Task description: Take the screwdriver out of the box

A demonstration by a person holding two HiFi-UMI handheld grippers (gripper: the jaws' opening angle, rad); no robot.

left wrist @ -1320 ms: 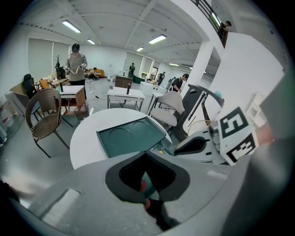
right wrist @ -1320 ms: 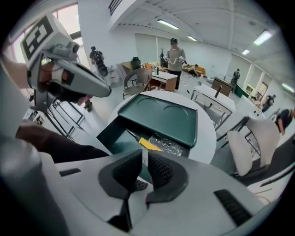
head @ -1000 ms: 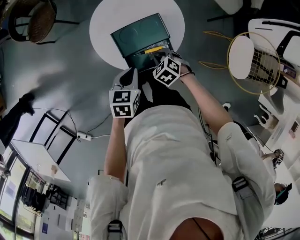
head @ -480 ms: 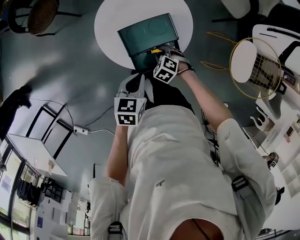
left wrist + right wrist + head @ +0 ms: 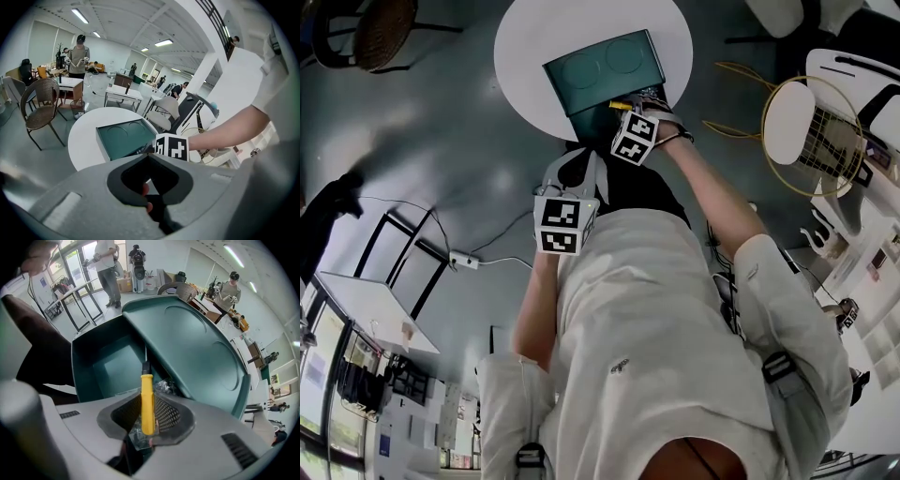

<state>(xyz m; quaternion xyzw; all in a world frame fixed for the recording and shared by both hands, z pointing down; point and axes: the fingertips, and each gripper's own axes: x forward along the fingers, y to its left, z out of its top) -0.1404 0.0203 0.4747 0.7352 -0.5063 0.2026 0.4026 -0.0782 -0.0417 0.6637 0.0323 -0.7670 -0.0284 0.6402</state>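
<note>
Right gripper (image 5: 146, 395): points steeply down over the open box (image 5: 105, 364).
- The jaws have just been closing and now stand partly closed, with the screwdriver (image 5: 147, 413) between them.
- The 2 mesh-faced pads (image 5: 166, 413) lie against the yellow handle, 1 on each side, so this reads as a pinch on the handle.
- The handle runs straight along the jaws. Its black collar and thin metal shaft stick out past the tips and point into the box.
- Some crumpled clear plastic (image 5: 165, 386) sits just beside the handle, at the near edge of the box. I cannot tell whether it touches the jaws.

Screwdriver location: in the right gripper's jaws, directly above the box's open compartment, close to where the raised lid (image 5: 197, 348) meets the box body. The shaft tip is over the interior; I cannot tell whether it touches anything.

Head view: the box (image 5: 605, 70) stands on the round white table (image 5: 525, 56) with its lid tilted back. The right gripper (image 5: 625, 103) is at the box's near edge, marker cube toward the person.

Left gripper (image 5: 149, 155):
- The jaw tips meet at a point with nothing between them, so it is pressed together and empty.
- 1 fingertip (image 5: 146, 190) of the holding hand shows through the gap behind the tips.
- In the head view the left gripper (image 5: 574, 169) is held off the table, near the person's body and apart from the box.
- Its own camera looks across at the table (image 5: 84, 140), the box (image 5: 124, 138) and the right gripper's marker cube (image 5: 171, 147).
</note>
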